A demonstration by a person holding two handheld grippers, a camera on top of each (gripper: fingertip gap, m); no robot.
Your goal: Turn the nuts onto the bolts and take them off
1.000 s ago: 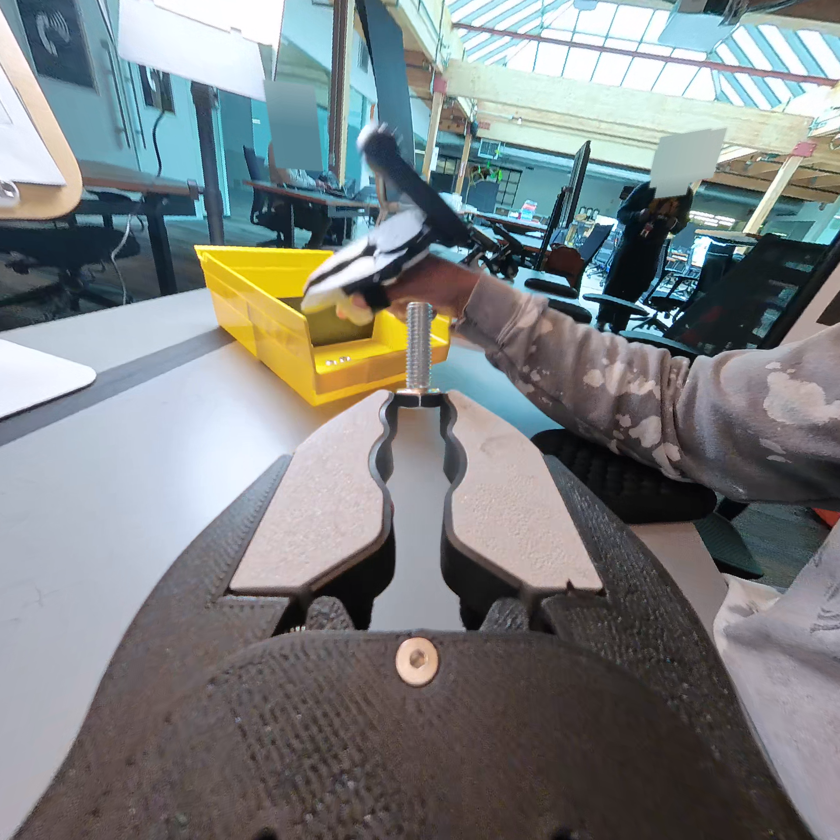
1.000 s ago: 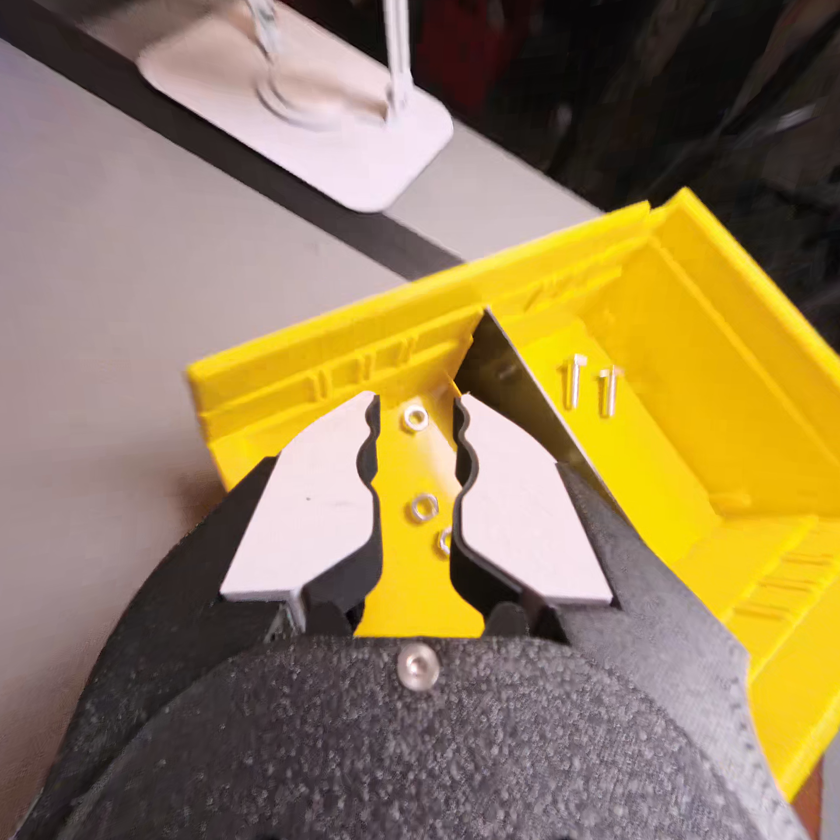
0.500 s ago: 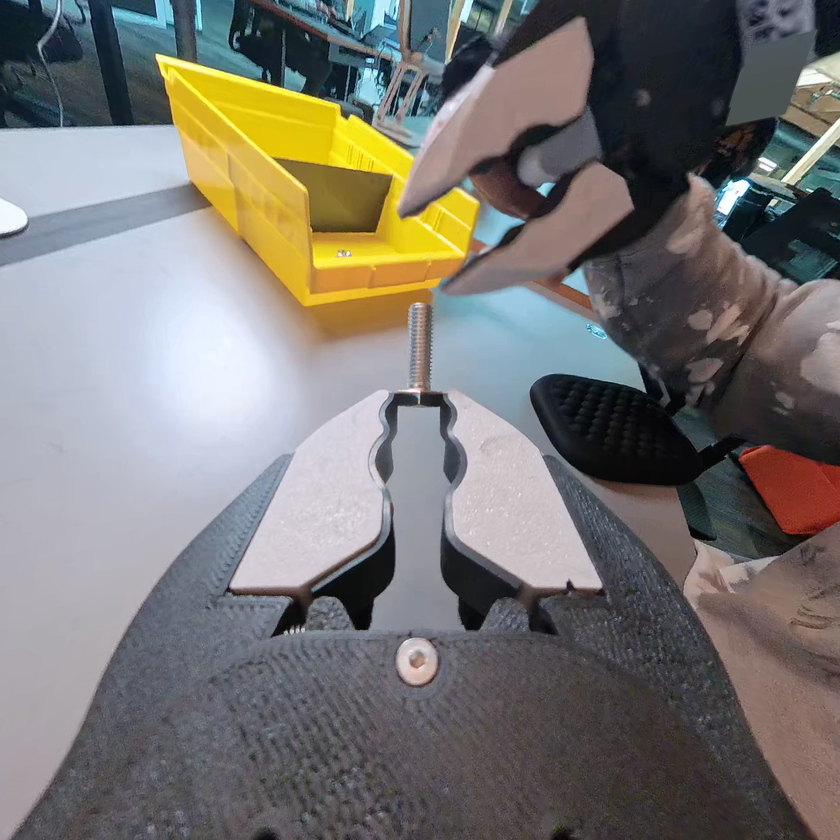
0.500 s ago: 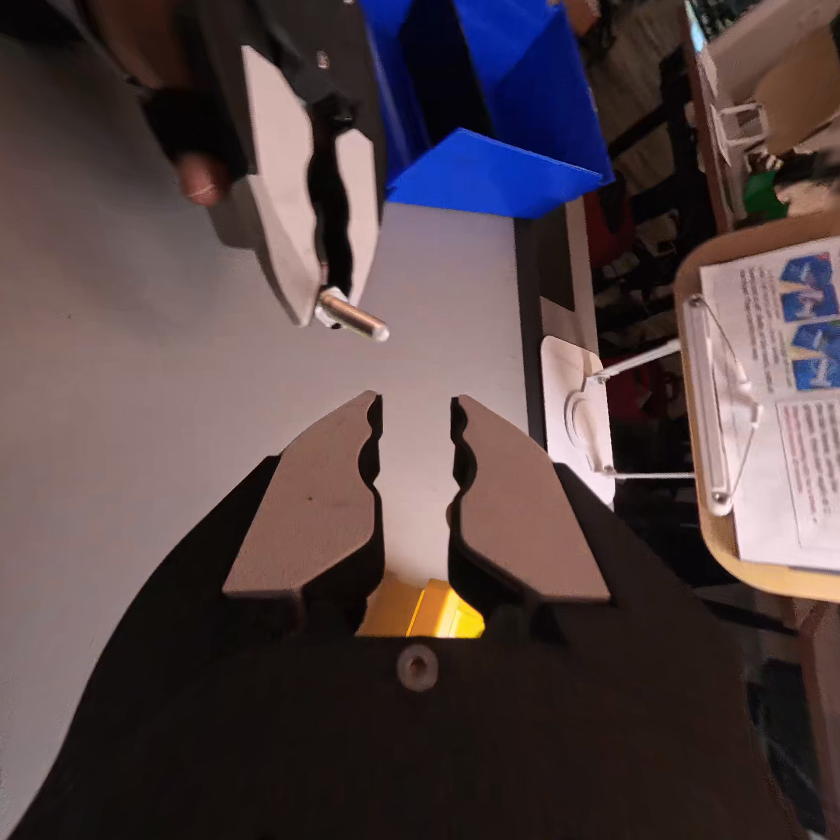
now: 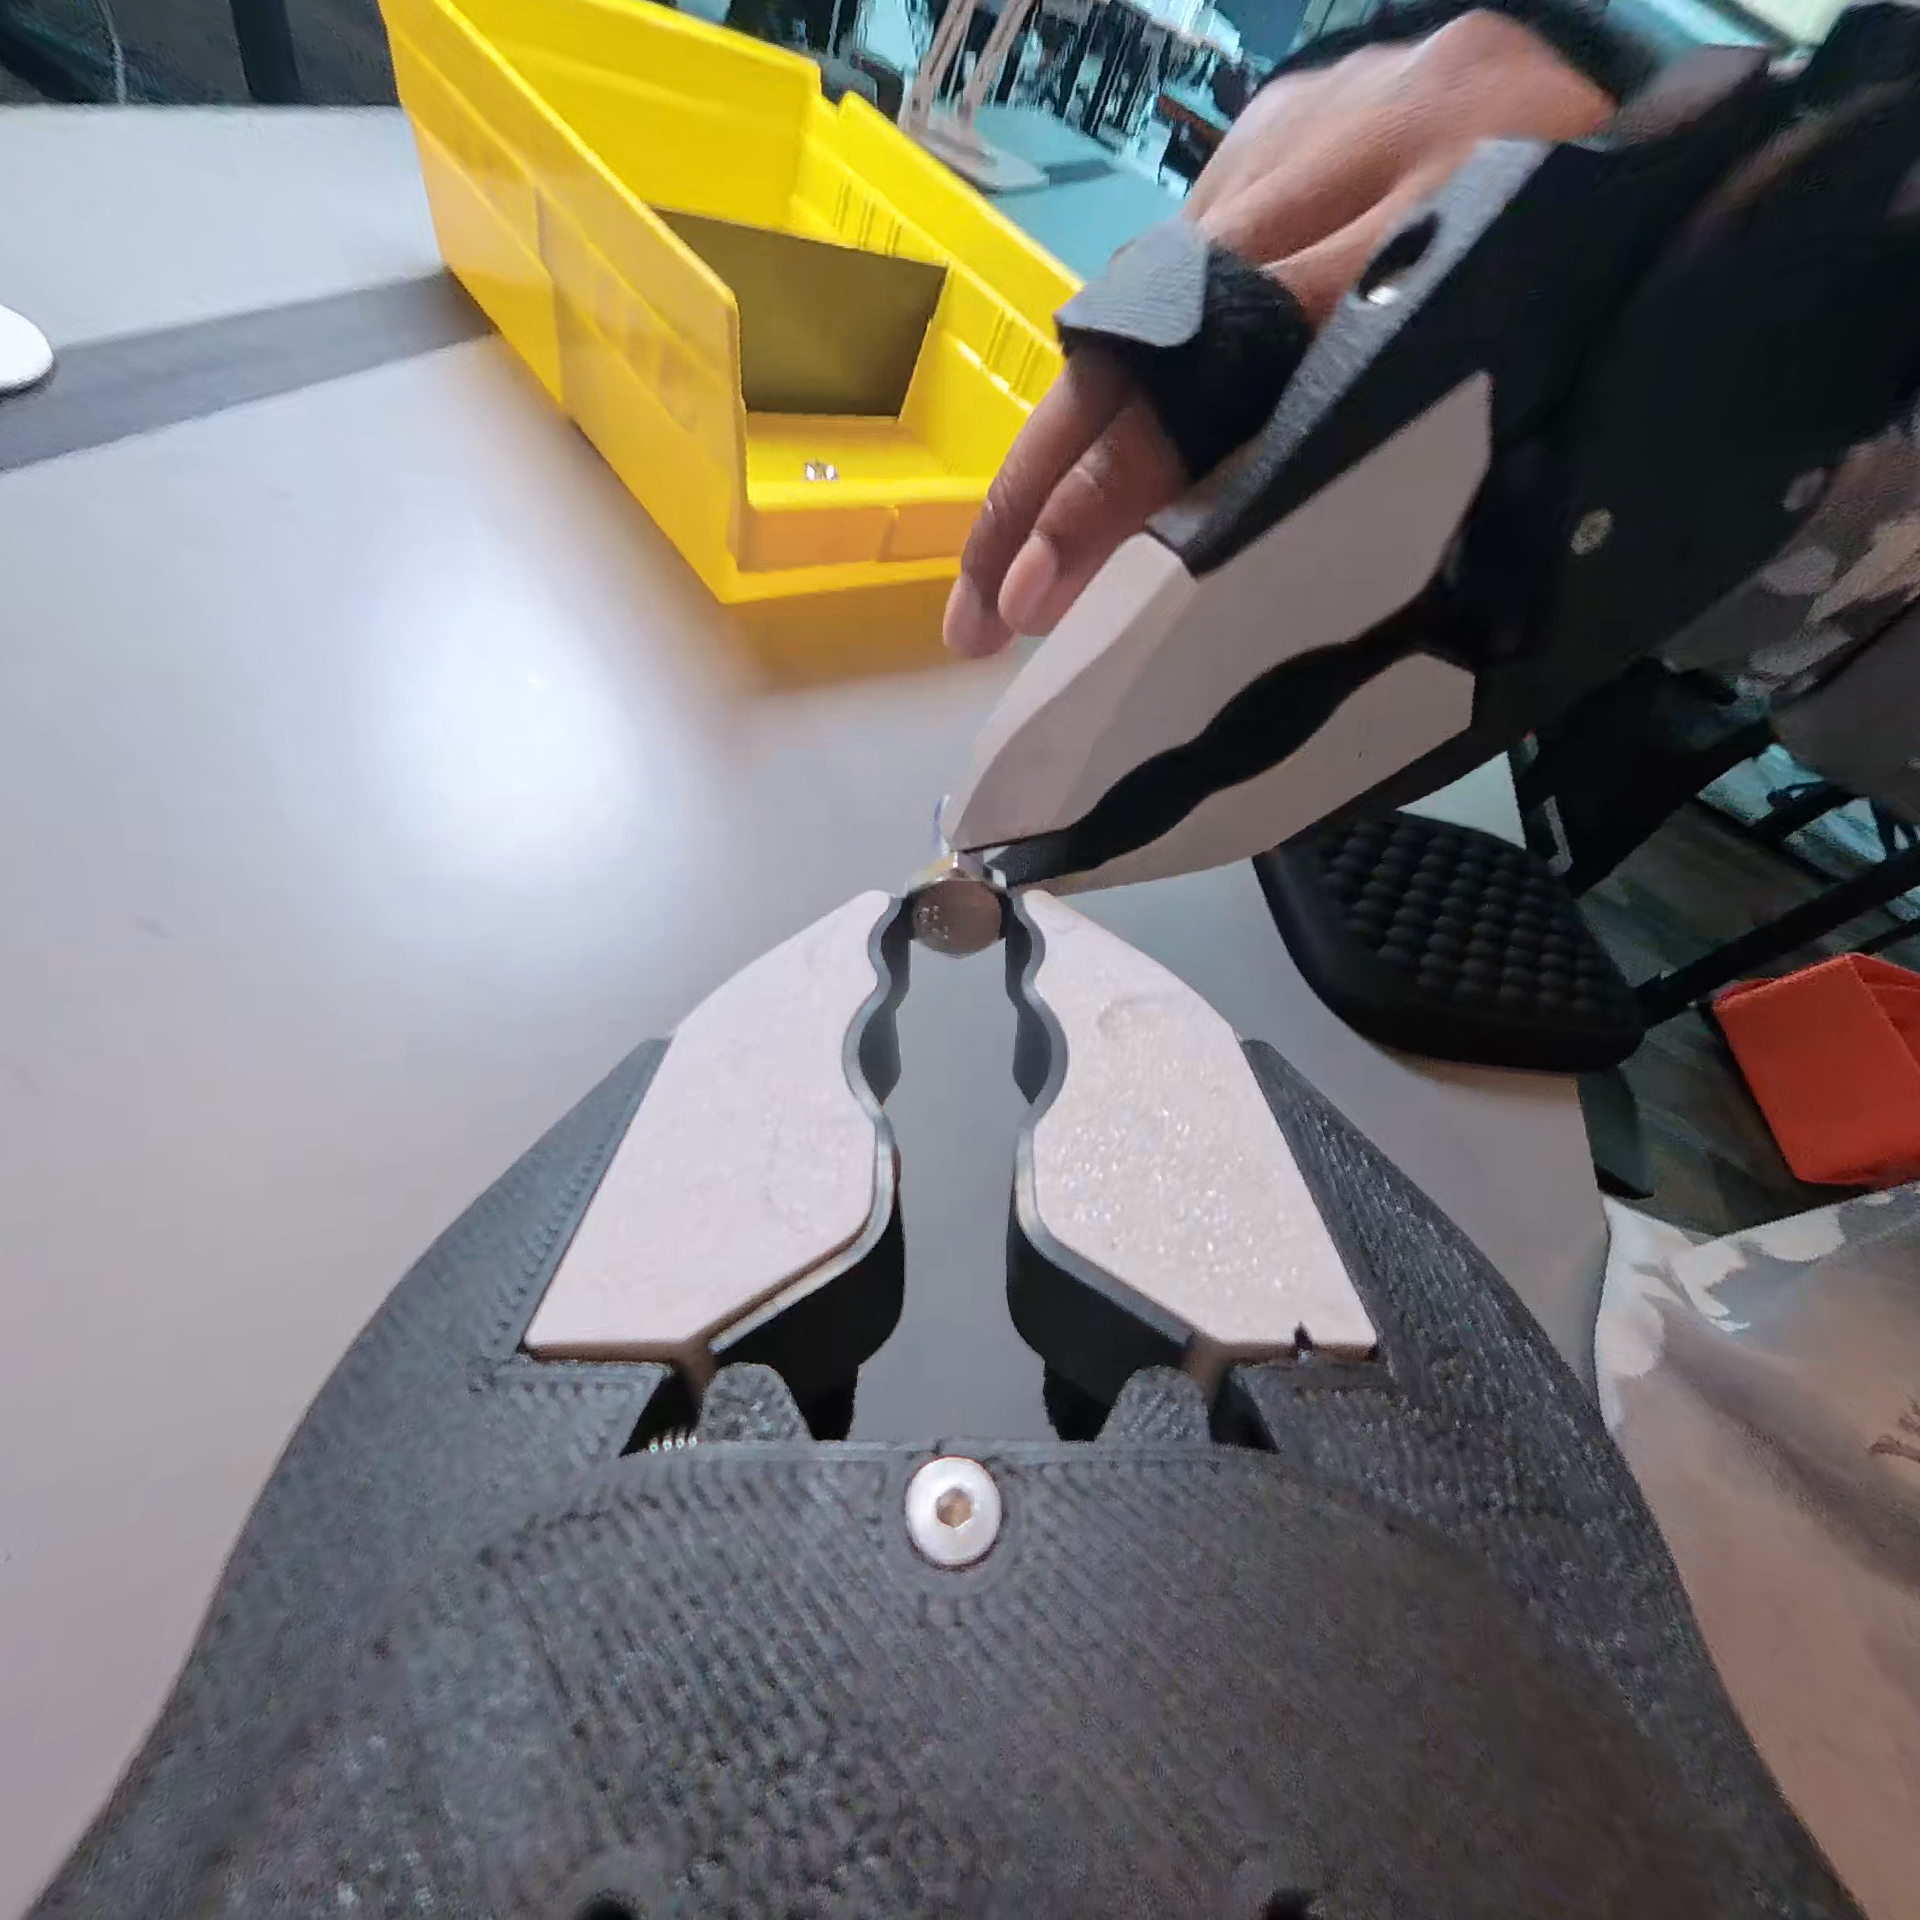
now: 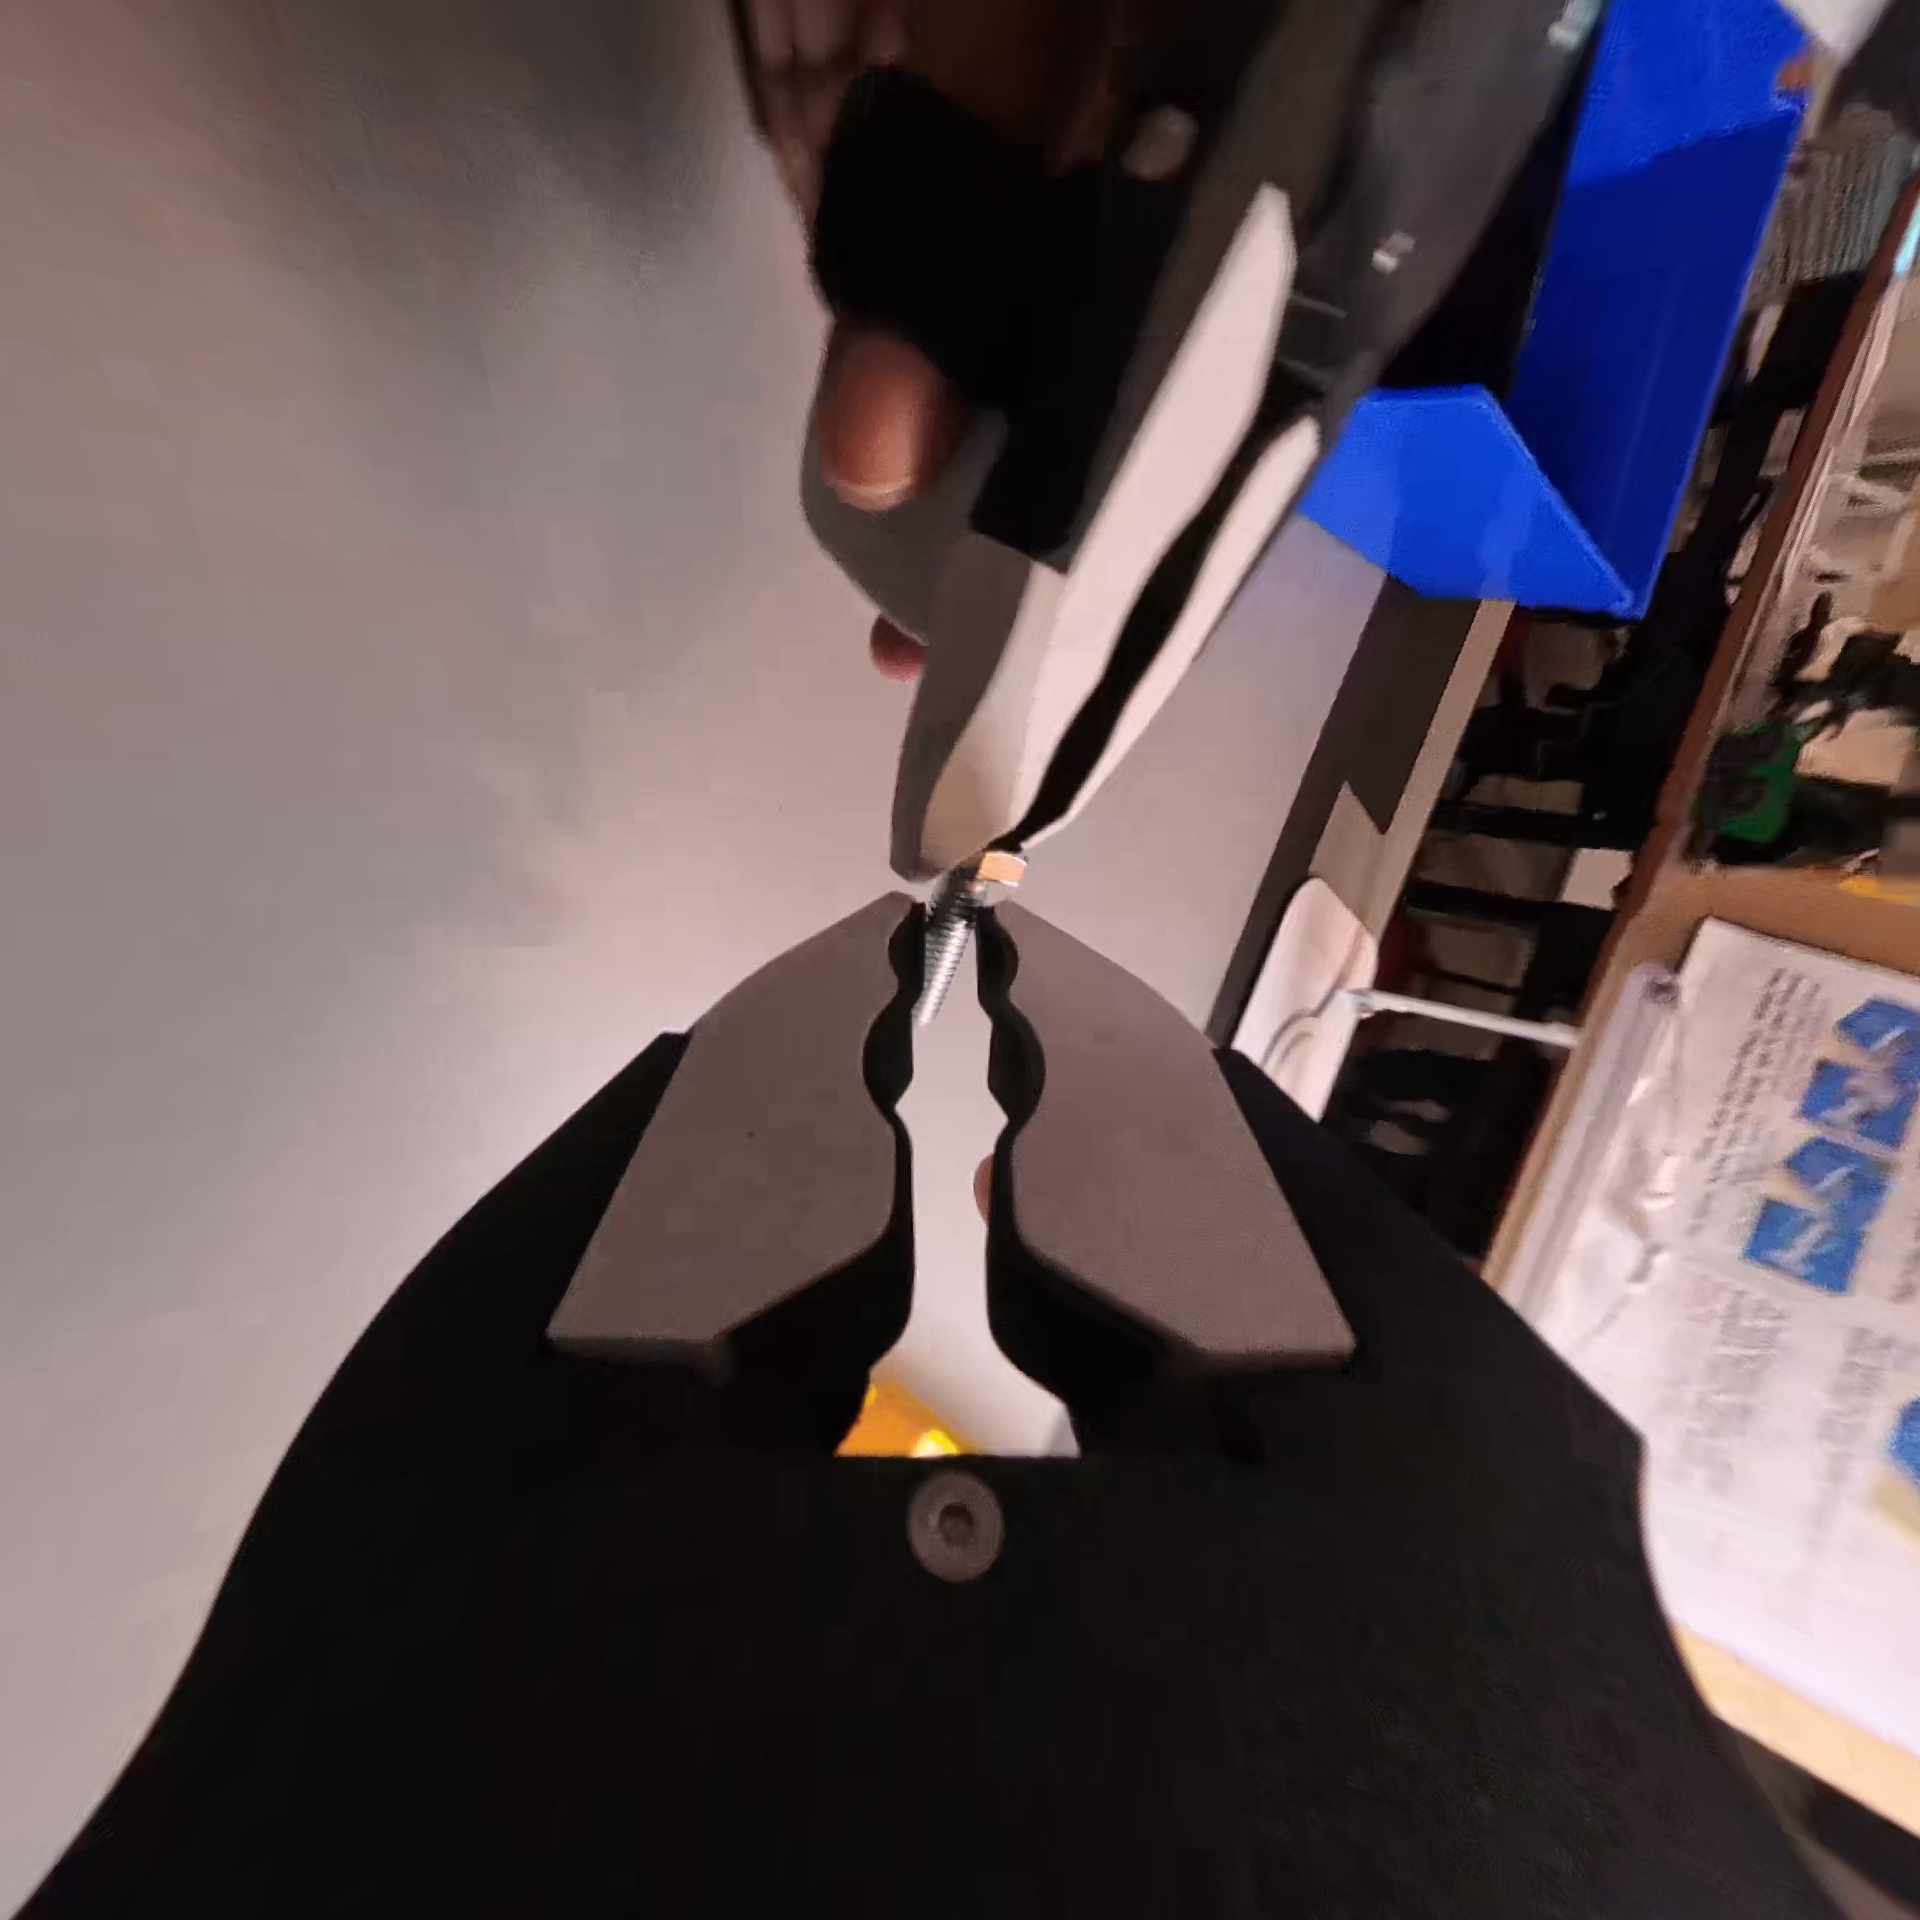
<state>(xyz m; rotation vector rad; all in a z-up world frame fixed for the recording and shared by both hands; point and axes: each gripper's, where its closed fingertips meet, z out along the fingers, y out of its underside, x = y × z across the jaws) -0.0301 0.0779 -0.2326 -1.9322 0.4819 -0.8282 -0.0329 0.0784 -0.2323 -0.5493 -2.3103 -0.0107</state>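
Bolt (image 5: 954,921) head in left claw (image 5: 954,914) tips — shank in right claw (image 6: 951,930).

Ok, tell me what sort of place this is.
Likely a shared workshop or lab office: parts bins, a yellow bin and a blue bin, sit on a grey table, with a mesh office chair beside it.

The left gripper (image 5: 954,920) is clamped by its fingertips, pointing forward. The right gripper (image 6: 948,928) is angled in from the right, its tips closed narrowly against the left's.
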